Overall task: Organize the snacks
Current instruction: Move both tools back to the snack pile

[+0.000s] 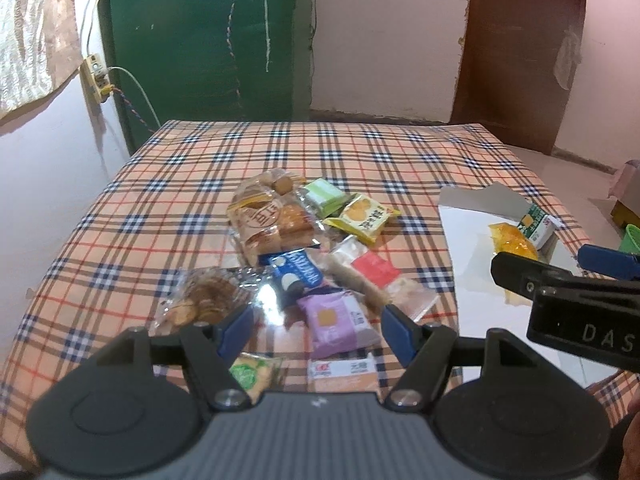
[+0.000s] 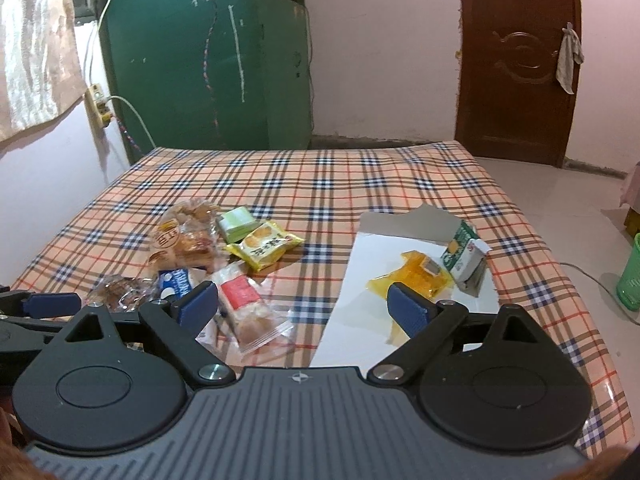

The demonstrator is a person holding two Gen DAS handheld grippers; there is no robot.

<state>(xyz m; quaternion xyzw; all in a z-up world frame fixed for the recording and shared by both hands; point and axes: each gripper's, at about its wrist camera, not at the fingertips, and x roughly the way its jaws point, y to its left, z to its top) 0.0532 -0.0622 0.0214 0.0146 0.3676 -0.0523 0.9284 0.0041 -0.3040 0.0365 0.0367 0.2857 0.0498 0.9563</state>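
Note:
A heap of snack packets lies on the checked tablecloth (image 1: 168, 184): a bread bag (image 1: 264, 216), a green packet (image 1: 324, 196), a yellow packet (image 1: 364, 216), a blue packet (image 1: 296, 272) and a red-and-white packet (image 2: 248, 308). My left gripper (image 1: 316, 330) hovers open just above a purple packet (image 1: 332, 320), its pads clear of it. To the right, a white sheet (image 2: 360, 280) carries an orange packet (image 2: 420, 276) and a green-and-white carton (image 2: 464, 256). My right gripper (image 2: 304, 308) is open and holds nothing, above the sheet's left edge.
A clear bag of cookies (image 1: 200, 300) lies left of the heap. Two more packets (image 1: 344, 372) sit close under my left gripper. Behind the table are a green cabinet (image 2: 200, 40) and a brown door (image 2: 516, 60). A green cup (image 2: 630, 280) stands on the floor at right.

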